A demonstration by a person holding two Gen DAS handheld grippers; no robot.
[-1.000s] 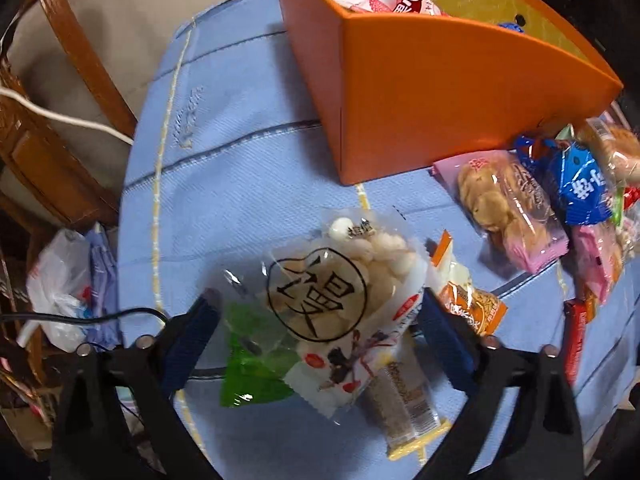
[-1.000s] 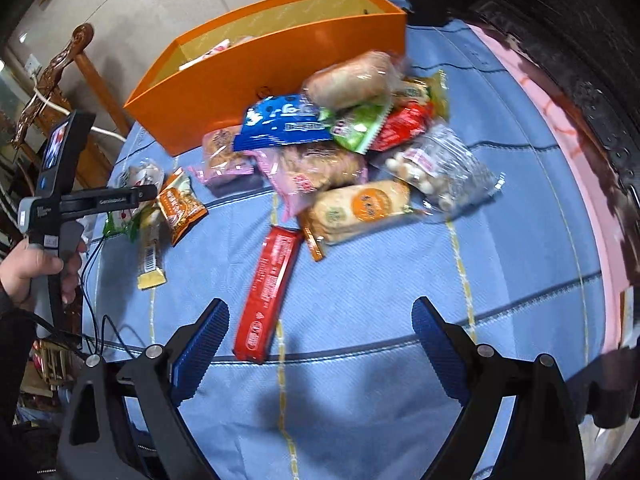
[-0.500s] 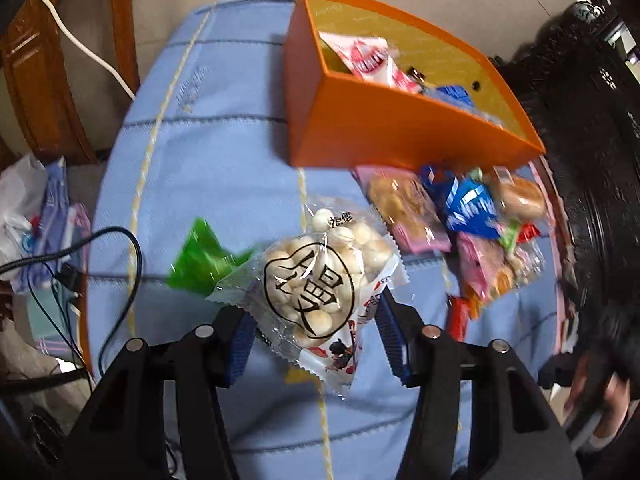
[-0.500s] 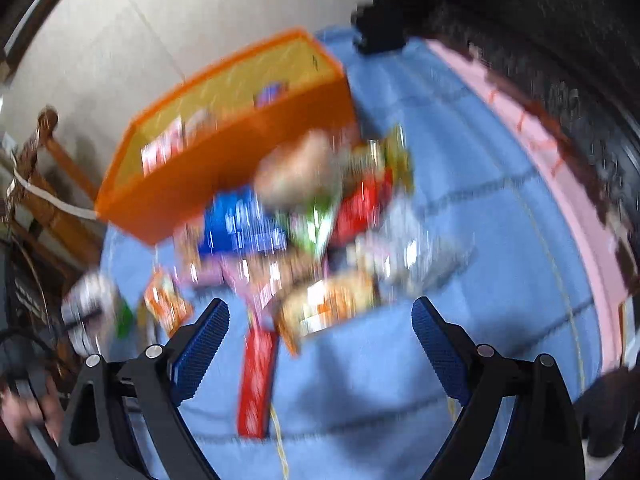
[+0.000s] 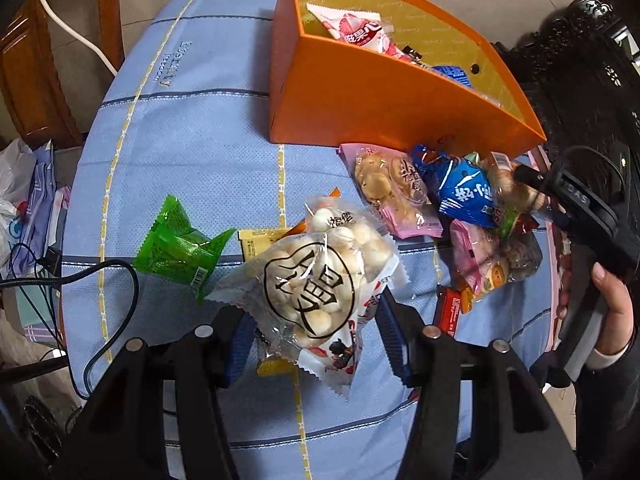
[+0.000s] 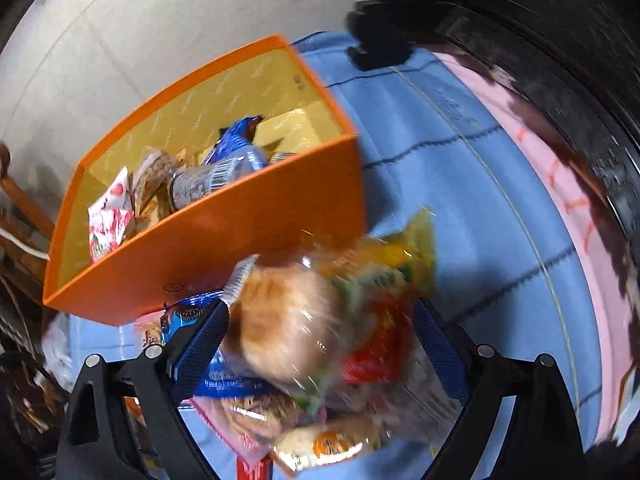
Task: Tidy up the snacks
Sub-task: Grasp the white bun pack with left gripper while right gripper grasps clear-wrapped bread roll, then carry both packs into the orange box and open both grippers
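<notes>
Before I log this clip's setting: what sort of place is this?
Probably a home dining room: a cloth-covered table, carved wooden chairs, and loose snack packets beside an orange box.

A home: clothed table, wooden chair.

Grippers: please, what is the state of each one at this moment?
Left gripper: shut on the bag of white snack balls.
Right gripper: open, jaws just closing a little around the bread roll packet, nothing gripped yet.
</notes>
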